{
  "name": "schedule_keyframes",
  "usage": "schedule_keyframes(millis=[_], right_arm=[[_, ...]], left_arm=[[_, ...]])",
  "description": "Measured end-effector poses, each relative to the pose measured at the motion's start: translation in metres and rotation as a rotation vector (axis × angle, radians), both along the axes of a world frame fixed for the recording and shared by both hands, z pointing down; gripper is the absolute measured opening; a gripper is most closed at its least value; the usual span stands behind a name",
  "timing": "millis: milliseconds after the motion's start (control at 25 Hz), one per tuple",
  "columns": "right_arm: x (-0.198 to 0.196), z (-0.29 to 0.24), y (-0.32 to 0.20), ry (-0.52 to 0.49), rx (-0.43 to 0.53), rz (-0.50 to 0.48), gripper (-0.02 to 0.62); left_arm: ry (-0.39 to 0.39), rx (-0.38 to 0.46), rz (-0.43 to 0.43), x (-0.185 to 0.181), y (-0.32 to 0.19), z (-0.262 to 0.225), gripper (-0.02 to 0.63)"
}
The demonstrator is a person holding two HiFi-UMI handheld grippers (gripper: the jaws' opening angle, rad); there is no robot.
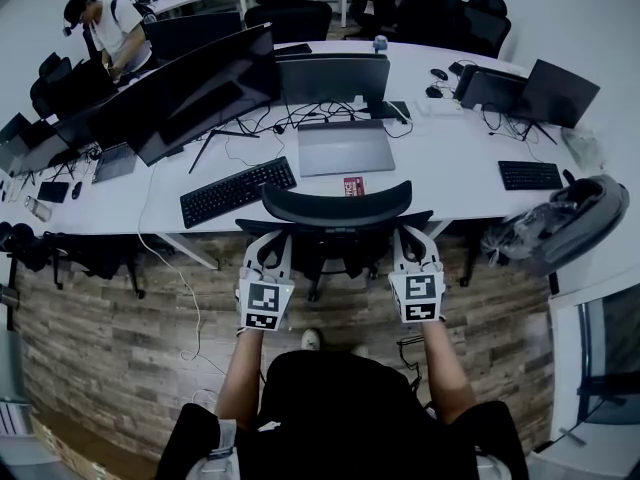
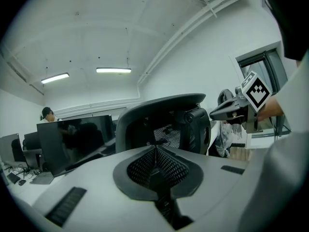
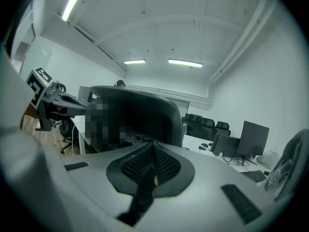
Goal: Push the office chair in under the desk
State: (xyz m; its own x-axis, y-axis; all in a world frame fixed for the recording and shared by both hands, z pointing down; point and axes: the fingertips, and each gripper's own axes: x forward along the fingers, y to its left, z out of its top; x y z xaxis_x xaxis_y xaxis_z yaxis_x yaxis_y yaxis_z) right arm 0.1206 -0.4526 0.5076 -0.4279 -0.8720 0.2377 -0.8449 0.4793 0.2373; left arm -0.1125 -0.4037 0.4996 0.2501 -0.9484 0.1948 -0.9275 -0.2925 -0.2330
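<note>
A black office chair (image 1: 337,208) stands at the front edge of the long white desk (image 1: 450,168), its seat partly under the desk and its curved back toward me. My left gripper (image 1: 275,240) is shut and empty at the left side of the chair back. My right gripper (image 1: 408,236) is shut and empty at the right side. Whether the tips touch the chair cannot be told. In the left gripper view the closed jaws (image 2: 155,151) point at the chair back (image 2: 164,124), with the right gripper (image 2: 241,105) beyond. The right gripper view shows its closed jaws (image 3: 153,151) before the chair back (image 3: 145,112).
On the desk lie a closed laptop (image 1: 345,148), a black keyboard (image 1: 238,190), monitors (image 1: 200,93) and cables. A second chair draped with a grey bag (image 1: 560,223) stands at the right. A person (image 1: 110,28) sits at the far left. Cables trail over the wooden floor (image 1: 150,318).
</note>
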Motion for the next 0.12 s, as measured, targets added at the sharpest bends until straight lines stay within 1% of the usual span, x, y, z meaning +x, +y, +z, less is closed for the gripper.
schedule_keyframes(millis=[120], right_arm=[[-0.0037, -0.0004, 0.0017, -0.004, -0.007, -0.007, 0.025]], left_arm=[[-0.012, -0.007, 0.003, 0.0008, 0.0012, 0.0033, 0.023]])
